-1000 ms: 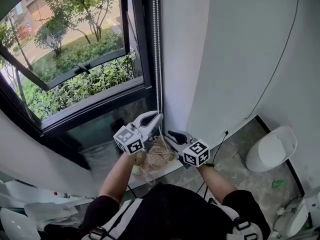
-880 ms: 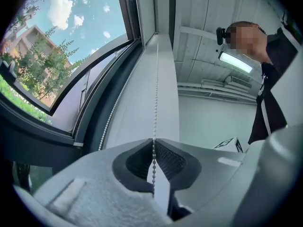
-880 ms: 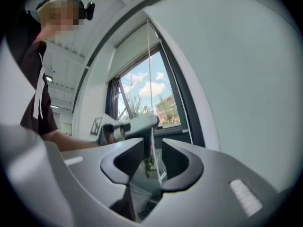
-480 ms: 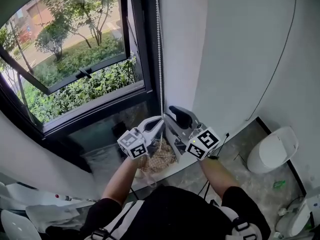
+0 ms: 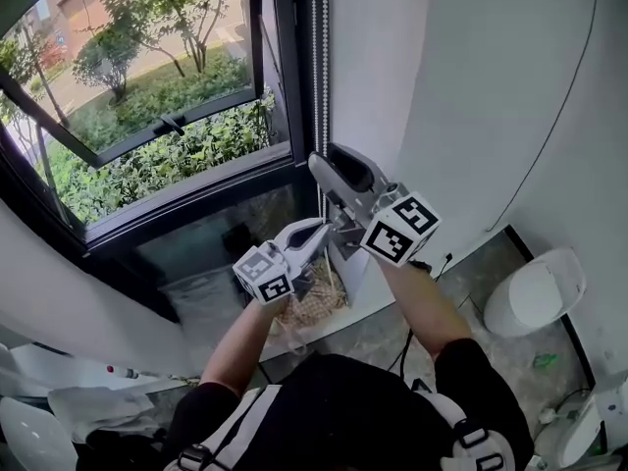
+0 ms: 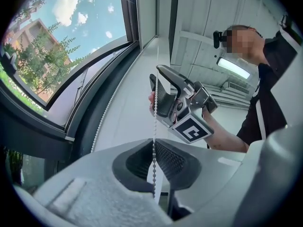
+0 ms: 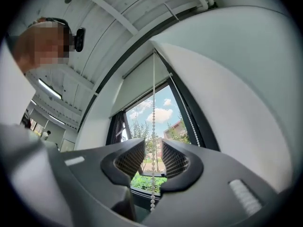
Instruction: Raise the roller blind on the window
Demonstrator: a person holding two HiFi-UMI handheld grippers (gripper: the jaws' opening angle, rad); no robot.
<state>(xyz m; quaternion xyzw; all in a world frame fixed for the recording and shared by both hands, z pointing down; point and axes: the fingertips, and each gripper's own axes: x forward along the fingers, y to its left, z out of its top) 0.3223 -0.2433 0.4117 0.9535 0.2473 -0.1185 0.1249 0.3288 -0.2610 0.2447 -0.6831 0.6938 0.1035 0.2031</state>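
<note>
A white bead chain (image 5: 316, 57) hangs down the right side of the dark-framed window (image 5: 167, 135). My left gripper (image 5: 318, 230) is low on the chain, and in the left gripper view its jaws (image 6: 154, 169) are shut on the beads (image 6: 154, 141). My right gripper (image 5: 323, 163) is higher on the same chain, above the left one. Its jaws (image 7: 153, 163) stand apart, with the chain (image 7: 153, 126) running free through the gap. The pale roller blind (image 7: 142, 86) covers the top of the window. The left gripper view shows the right gripper (image 6: 159, 75) beside the chain.
An open casement (image 5: 147, 116) tilts outward over green shrubs. A woven mesh object (image 5: 316, 307) lies on the sill below the grippers. A white wall (image 5: 461, 96) with a thin black cable (image 5: 549, 135) stands to the right. A white toilet (image 5: 535, 297) is on the floor at right.
My right gripper has risen along the chain, from beside the left gripper to well above it, and now tilts upward. The left gripper has stayed in place on the chain.
</note>
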